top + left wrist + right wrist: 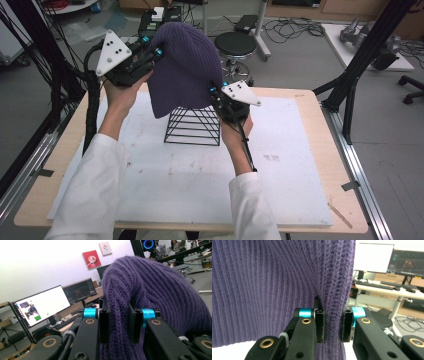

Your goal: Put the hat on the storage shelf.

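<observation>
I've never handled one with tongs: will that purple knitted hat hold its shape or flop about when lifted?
Probably floppy: the purple hat sags in folds between the left tongs and the right tongs. Likely light, since two pinches of fabric carry it. The ribbed knit bunched between the jaws suggests it won't slip easily.

a purple ribbed knit beanie (pixel 182 67) hangs in the air above a black wire cone-shaped stand (pixel 193 126) — its crown up, its open hem down, just over the stand's top. the knit is bunched at two edges — left and right.
</observation>
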Tool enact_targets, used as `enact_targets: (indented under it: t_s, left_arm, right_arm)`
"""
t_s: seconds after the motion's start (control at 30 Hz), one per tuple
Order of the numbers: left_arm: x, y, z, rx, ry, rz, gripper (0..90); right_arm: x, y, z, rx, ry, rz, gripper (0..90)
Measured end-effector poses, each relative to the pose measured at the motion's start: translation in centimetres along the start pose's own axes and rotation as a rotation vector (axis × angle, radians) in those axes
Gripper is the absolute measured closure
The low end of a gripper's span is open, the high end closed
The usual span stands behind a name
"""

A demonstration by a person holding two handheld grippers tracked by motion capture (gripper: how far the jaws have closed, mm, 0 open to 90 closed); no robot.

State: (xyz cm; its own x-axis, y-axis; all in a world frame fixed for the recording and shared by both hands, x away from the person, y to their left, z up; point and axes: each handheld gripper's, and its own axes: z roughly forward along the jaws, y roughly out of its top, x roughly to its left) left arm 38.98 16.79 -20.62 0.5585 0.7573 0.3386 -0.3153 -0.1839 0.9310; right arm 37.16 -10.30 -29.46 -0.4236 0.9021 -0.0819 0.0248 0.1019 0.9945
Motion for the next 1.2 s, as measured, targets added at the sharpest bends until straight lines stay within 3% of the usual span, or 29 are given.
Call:
enact_targets:
  t_s: [0.13, 0.4, 0.57, 0.77, 0.87, 1.2]
  left_arm:
    - [-0.4, -1.2, 0.3, 0.015, -0.017, -0.022, 75.7]
    - [-1.6, -2.7, 0.4, 0.032, -0.067, -0.028, 75.5]
    - [-2.3, -4.5, 0.3, 0.055, -0.091, -0.057, 74.7]
    - [-2.5, -6.0, -0.1, 0.071, -0.106, -0.083, 74.6]
    - [-2.7, -6.5, -0.3, 0.085, -0.115, -0.084, 74.6]
    - [-3.2, -8.5, -1.2, 0.105, -0.132, -0.108, 74.5]
  right_arm:
    - [-0.2, -1.0, -0.1, 0.019, -0.002, 0.01, 80.1]
    - [-0.2, -3.3, -0.7, 0.067, -0.009, 0.052, 79.5]
    - [0.4, -5.2, -1.1, 0.122, -0.022, 0.022, 79.0]
    - [0.5, -6.6, -1.2, 0.151, -0.013, 0.031, 79.1]
    - [0.5, -7.1, -1.2, 0.159, -0.016, 0.033, 79.1]
    - [1.4, -8.2, -0.4, 0.26, -0.025, 0.008, 79.1]
